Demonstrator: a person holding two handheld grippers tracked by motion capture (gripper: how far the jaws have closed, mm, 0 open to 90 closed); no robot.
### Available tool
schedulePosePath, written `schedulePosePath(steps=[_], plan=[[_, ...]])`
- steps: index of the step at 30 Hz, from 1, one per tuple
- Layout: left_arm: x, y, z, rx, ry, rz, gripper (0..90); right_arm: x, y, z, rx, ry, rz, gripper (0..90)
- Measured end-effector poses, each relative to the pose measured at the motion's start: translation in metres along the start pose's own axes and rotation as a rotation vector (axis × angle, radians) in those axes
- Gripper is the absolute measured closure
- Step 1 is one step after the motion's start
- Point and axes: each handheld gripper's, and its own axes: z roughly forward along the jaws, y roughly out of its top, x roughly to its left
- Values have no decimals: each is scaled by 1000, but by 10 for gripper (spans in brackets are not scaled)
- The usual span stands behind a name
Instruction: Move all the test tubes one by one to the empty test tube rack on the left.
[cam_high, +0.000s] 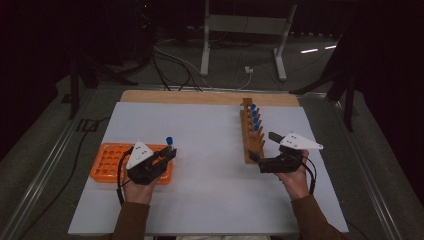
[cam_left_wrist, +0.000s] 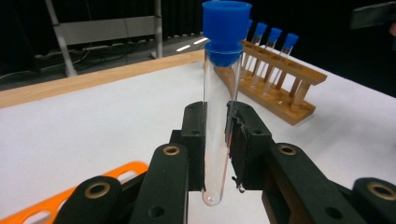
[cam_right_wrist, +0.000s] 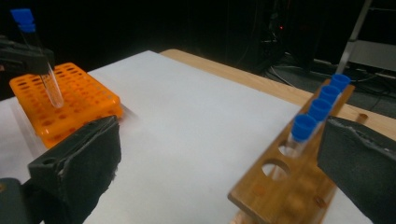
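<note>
Clear plastic test tube (cam_left_wrist: 217, 116), blue-capped, is clamped upright, cap uppermost, in the left gripper (cam_high: 167, 152) beside the orange rack (cam_high: 107, 161), whose holes appear empty. Right gripper (cam_high: 260, 145), jaws apart, is held at the wooden rack (cam_high: 252, 131), where four capped tubes (cam_right_wrist: 322, 107) stand.

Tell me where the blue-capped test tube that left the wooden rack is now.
The test tube stands upright, clamped in the left tool, above the near right corner of the orange rack in the high view.

White mat (cam_high: 210, 150) lies open between orange rack (cam_high: 107, 165) and wooden rack (cam_high: 252, 137)
</note>
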Motion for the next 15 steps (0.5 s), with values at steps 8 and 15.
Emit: schedulePosePath(steps=[8, 15], plan=[[8, -11, -11, 14, 27, -11, 778, -8, -9, -12, -7, -14, 20, 0], [8, -24, -18, 33, 44, -17, 778, -12, -14, -19, -8, -20, 29, 0]])
